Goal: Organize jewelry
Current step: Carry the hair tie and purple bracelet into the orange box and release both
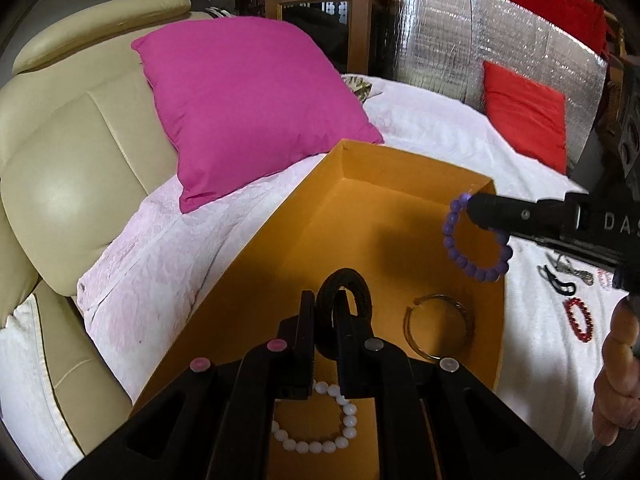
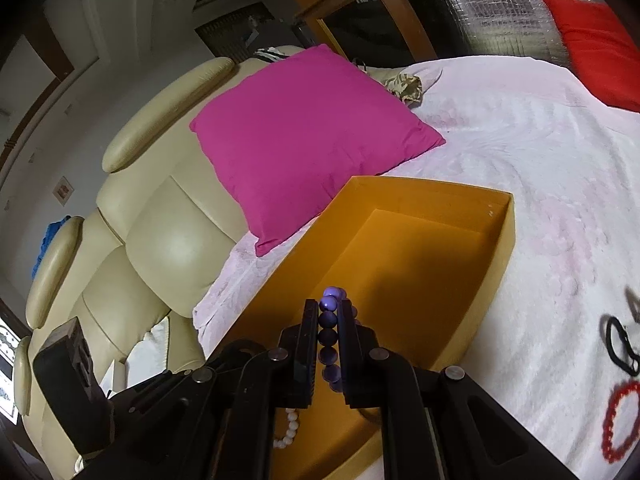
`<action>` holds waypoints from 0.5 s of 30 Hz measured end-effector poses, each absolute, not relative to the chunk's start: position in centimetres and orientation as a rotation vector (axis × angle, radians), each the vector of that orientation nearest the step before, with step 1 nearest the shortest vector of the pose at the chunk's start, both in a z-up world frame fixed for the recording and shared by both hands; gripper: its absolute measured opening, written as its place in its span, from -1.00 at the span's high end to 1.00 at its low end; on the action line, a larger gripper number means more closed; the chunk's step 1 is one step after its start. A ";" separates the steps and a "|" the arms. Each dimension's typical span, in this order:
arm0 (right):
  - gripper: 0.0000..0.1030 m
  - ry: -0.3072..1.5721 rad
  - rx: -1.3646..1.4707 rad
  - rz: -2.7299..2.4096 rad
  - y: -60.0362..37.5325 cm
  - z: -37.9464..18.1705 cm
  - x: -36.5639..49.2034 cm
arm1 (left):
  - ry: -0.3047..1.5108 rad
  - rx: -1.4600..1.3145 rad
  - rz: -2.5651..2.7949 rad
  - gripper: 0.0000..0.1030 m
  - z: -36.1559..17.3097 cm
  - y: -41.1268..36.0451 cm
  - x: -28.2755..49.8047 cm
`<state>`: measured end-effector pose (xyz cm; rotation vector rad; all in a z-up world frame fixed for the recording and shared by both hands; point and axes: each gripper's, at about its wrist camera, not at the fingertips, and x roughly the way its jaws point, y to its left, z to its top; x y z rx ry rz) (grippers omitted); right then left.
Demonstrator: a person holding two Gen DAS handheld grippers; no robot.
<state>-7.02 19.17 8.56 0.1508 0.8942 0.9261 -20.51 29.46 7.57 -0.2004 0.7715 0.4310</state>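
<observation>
Now my left tool clamps the black ring upright over the orange box; right tool clamps the purple bracelet, hanging down.

At the bottom centre of the frame the right tongs are clamped on a purple bead bracelet, held over the near end of an open orange box. A white bead bracelet lies inside the box at lower left of the tongs. The box sits on a white bedspread, with a magenta pillow behind it. At the right edge lie a red bead bracelet and a black hair tie.
</observation>
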 end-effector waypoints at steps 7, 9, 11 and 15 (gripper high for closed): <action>0.80 0.929 0.127 0.906 20.8 7.4 -4.7 | 0.837 -0.161 0.455 0.83 6.4 30.3 -18.1; 0.80 0.949 0.112 0.895 21.3 6.8 -4.2 | 0.859 -0.154 0.459 0.83 6.1 30.5 -17.6; 0.80 0.963 0.106 0.889 21.7 6.2 -3.8 | 0.881 -0.153 0.461 0.83 5.6 30.8 -17.1; 0.80 0.992 0.103 0.880 22.1 5.2 -3.4 | 0.917 -0.152 0.460 0.83 4.9 31.1 -16.4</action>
